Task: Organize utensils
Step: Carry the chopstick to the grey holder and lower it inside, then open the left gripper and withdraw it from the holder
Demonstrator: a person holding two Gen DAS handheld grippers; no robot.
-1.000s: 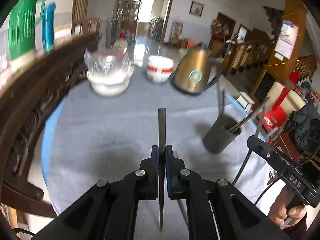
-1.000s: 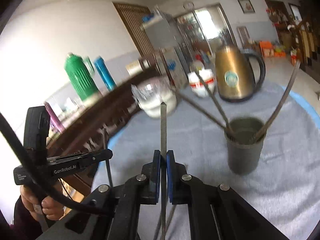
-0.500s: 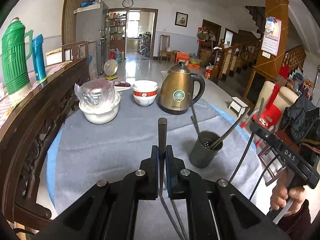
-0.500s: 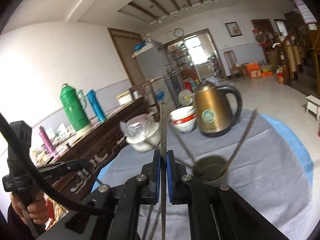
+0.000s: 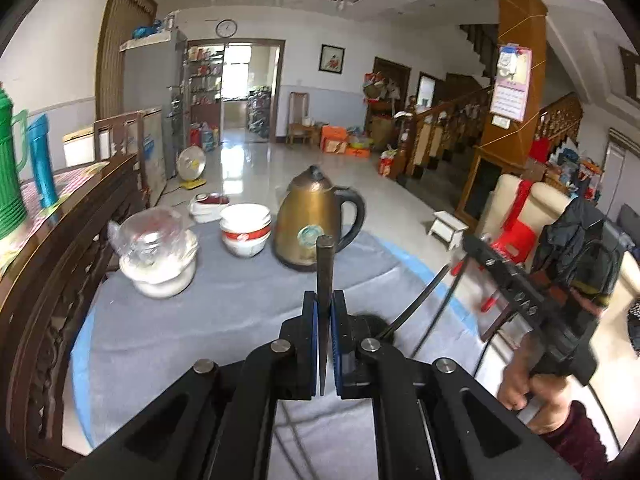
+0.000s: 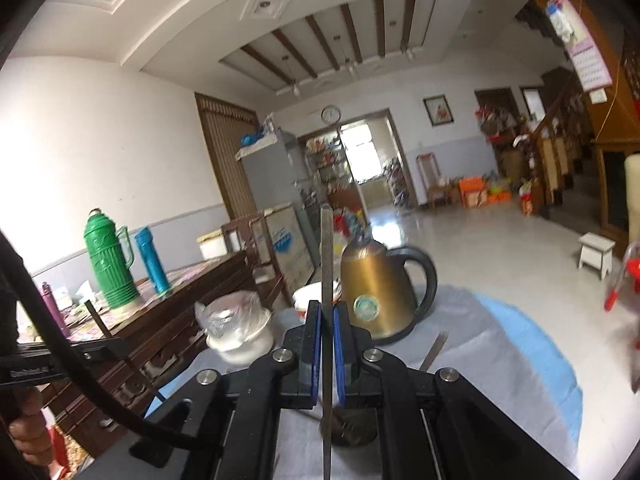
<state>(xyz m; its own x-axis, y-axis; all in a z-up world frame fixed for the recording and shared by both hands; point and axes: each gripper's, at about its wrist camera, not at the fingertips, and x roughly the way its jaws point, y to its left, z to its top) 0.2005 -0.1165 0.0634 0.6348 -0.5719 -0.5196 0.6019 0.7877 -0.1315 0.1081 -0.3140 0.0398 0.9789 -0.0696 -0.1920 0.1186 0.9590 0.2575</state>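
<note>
Two hand-held grippers are in view: the left hand-held gripper (image 5: 325, 344) and the right hand-held gripper (image 6: 327, 350). Each clamps one dark utensil handle, two held in all: one (image 5: 325, 268) in the left, one (image 6: 327, 256) in the right.

On the grey-covered counter (image 5: 208, 320) there is one brass kettle (image 5: 310, 224), one stack of white bowls with red bands (image 5: 245, 230), one plastic-wrapped bowl (image 5: 158, 252) and one dark utensil cup (image 6: 348, 428), mostly hidden.

On the wooden sideboard stand two flasks, one green (image 6: 108, 256) and one blue (image 6: 152, 260).

One wall clock (image 5: 226, 28), one framed picture (image 5: 331, 58) and one white stool (image 5: 448, 229) show in the room.
</note>
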